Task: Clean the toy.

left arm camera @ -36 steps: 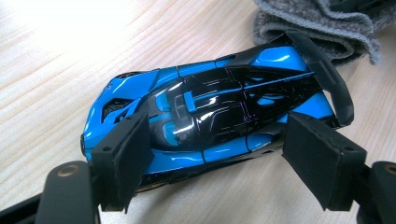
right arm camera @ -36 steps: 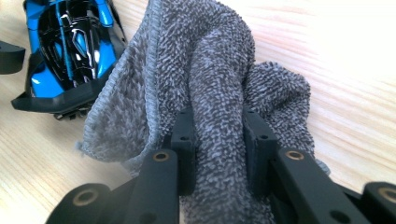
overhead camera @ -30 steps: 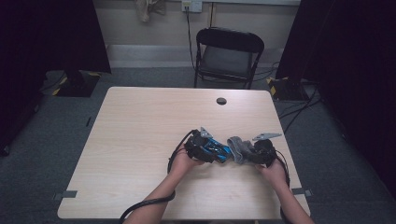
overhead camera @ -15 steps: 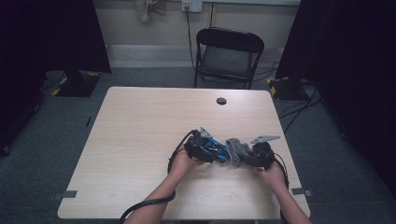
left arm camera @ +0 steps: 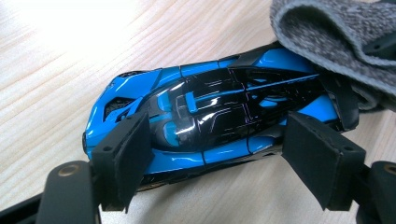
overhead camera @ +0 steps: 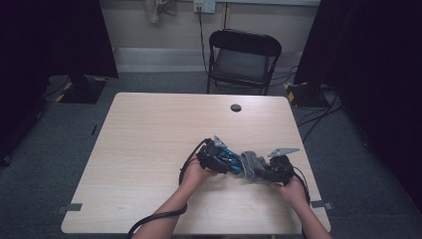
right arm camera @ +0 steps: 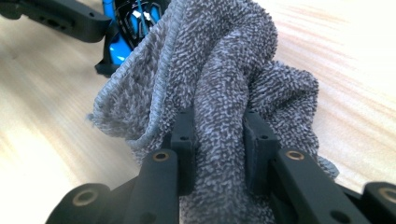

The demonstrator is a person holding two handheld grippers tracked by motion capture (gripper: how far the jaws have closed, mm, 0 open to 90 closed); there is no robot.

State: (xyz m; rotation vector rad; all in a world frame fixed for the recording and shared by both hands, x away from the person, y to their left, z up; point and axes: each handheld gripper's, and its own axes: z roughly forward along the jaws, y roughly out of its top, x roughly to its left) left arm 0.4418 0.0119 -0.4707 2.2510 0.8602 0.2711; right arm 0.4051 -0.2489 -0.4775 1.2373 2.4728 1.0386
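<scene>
the right gripper [right arm camera: 218, 140] has its jaws pinched tight on a bunched fold of grey cloth [right arm camera: 224, 74], the pads sunk into the terry pile. the cloth's free end drapes over one end of a glossy blue and black toy car [left arm camera: 210, 112], touching it.

the left gripper [left arm camera: 215, 163] straddles the car across its body, one black pad pressed against one flank near the nose and the other against the opposite flank near the tail, so the jaws stand fairly wide but clamped on the car. the car lies on its side against the pale wooden table [overhead camera: 149, 149].

from above, both hands meet near the table's front right, the car [overhead camera: 230, 160] on the left and the cloth [overhead camera: 251, 167] on the right. a black folding chair [overhead camera: 244, 57] stands beyond the far edge.

this looks like wiping the car clean, mid-stroke. the next move likely calls for dragging the cloth along the bodywork while the left grip keeps the car from sliding.
</scene>
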